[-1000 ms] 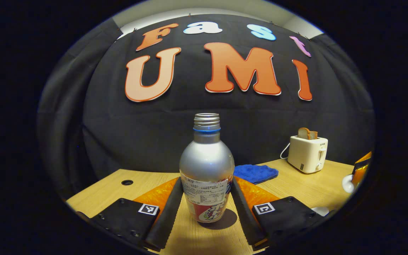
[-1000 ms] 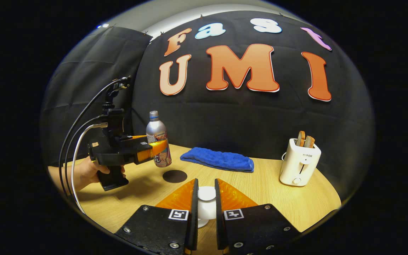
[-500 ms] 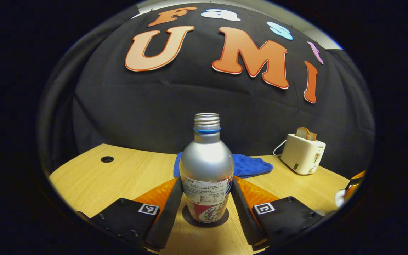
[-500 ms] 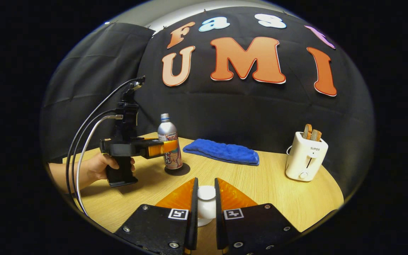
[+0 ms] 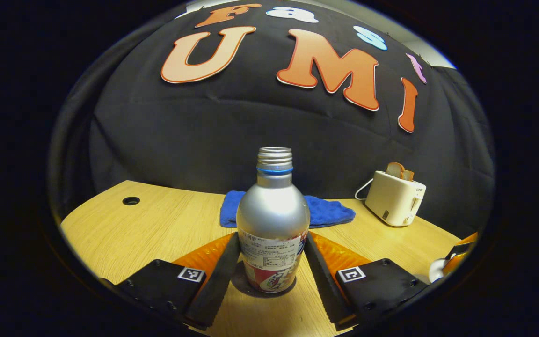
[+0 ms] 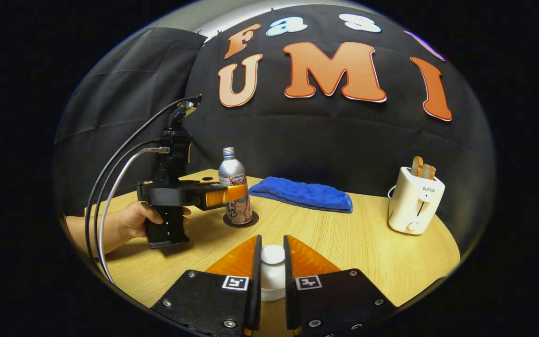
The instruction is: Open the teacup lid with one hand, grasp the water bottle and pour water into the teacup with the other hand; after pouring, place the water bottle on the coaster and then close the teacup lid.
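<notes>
Right gripper view: "SUPOR" toaster (image 6: pixel 416 201).

Left gripper (image 5: pixel 272 276) level, fingers pressing both sides of the bottle (image 5: pixel 273 224) — a hand (image 6: pixel 131 220) grips its handle. Right gripper (image 6: pixel 272 281) clamps the lid (image 6: pixel 273 273).

A light wooden table (image 6: pixel 344 243) is seen across the lower frame of the right gripper view. On it are set a dark round coaster (image 6: pixel 241 220) at centre left — the bottle (image 6: pixel 235 187) upright on it — a blue cloth (image 6: pixel 302 194) behind, and a white toaster (image 6: pixel 414 202) at right. A round hole (image 5: pixel 131 201) is seen at left in the left gripper view.
</notes>
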{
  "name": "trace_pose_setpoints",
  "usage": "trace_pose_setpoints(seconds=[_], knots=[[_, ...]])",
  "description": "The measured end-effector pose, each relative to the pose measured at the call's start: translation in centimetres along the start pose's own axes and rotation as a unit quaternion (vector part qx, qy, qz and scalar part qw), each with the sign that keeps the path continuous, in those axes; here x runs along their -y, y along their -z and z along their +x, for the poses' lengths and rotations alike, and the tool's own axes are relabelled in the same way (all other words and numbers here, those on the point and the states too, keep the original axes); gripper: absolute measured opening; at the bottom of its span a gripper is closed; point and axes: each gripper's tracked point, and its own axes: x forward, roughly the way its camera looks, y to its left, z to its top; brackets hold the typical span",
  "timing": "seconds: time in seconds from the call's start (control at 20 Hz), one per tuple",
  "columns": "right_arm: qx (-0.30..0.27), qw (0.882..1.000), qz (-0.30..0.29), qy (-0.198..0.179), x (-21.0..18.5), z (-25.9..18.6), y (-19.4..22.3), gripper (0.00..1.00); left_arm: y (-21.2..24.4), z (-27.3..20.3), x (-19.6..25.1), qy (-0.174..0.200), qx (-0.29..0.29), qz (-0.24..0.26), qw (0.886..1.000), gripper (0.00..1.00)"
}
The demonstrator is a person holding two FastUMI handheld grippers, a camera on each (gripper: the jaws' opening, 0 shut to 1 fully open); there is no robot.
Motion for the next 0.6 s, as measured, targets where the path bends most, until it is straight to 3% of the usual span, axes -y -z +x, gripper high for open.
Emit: trace_pose_setpoints(seconds=[0.25,0.6], knots=[[-0.009,1.0,-0.005,-0.001,-0.4,1.0,1.1,0.22,-0.2,-1.6,0.4,-0.003,0.007,0.047,0.999,0.98],[-0.019,1.0,0.0,-0.001,-0.6,2.3,2.7,0.22,0.1,-4.1,0.8,-0.003,0.015,0.061,0.998,0.98]])
